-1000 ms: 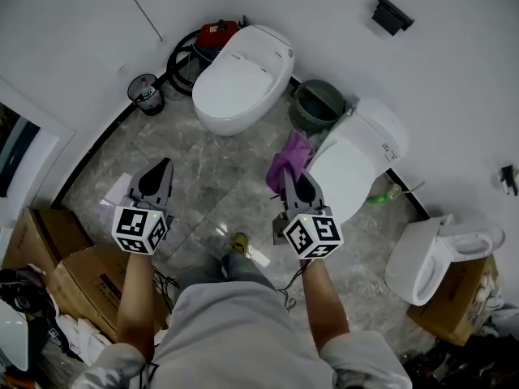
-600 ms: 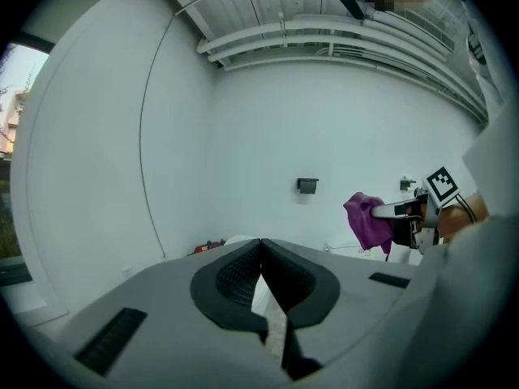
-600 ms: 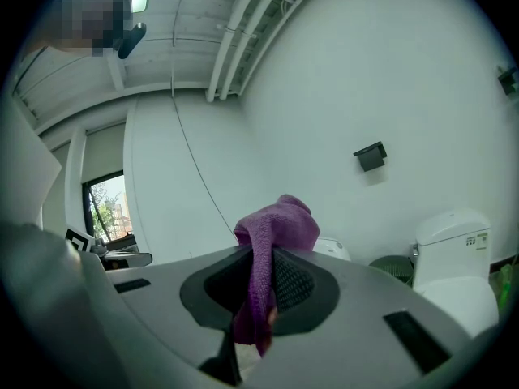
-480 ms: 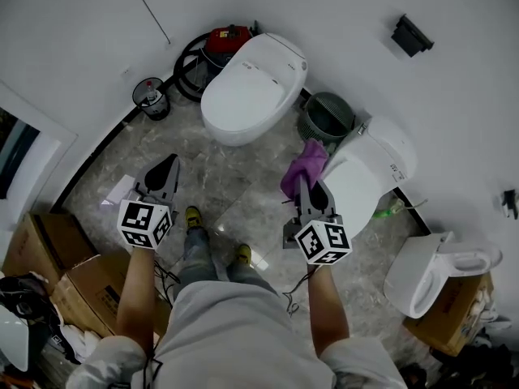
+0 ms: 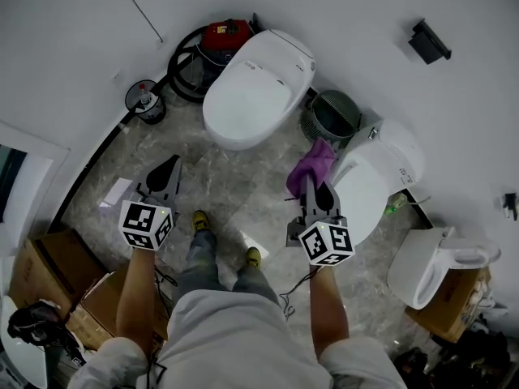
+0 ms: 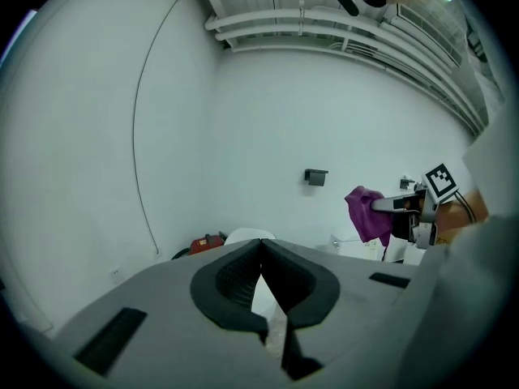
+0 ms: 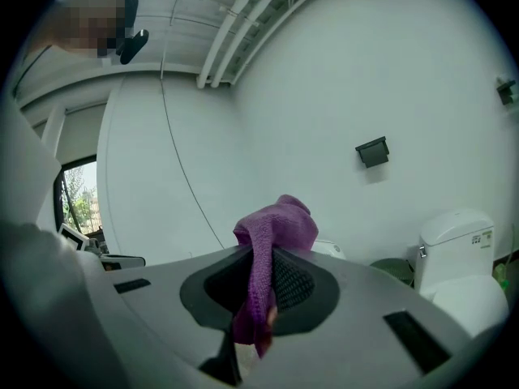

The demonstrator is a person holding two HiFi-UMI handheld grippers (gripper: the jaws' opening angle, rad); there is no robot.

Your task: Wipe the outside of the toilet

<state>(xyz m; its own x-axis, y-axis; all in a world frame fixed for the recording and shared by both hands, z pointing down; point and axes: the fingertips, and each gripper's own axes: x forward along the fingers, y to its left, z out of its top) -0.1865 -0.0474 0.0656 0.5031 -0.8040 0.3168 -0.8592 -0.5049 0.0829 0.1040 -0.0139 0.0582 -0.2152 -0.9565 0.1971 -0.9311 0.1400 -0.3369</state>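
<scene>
Three white ceramic fixtures stand on a grey marbled floor [image 5: 243, 181] in a room with plain white walls. I list the toilet [image 5: 369, 189] at right of centre, lid shut; a second toilet [image 5: 251, 83] at upper centre, also shut; and a third fixture [image 5: 434, 259] at lower right, beside a cardboard box [image 5: 456, 292]. Two grippers are in view. The left gripper [image 5: 168, 168], at left of centre, has its jaws pressed together on nothing. The right gripper [image 5: 315, 189] has its jaws clamped on one purple cloth [image 5: 312, 163], which stands up out of the jaws just at the toilet's left edge; I cannot tell whether they touch. Two containers sit on the floor. One is a green ribbed basket [image 5: 334, 113] between the two toilets, its inside dark and its contents unclear. The other is a small round bin [image 5: 144, 102] at upper left, holding something with a red top. One red machine [image 5: 227, 32] with a coiled black hose sits behind the second toilet. One black wall bracket [image 5: 430, 43] hangs at upper right. More cardboard boxes [image 5: 45, 254] lie at lower left.
</scene>
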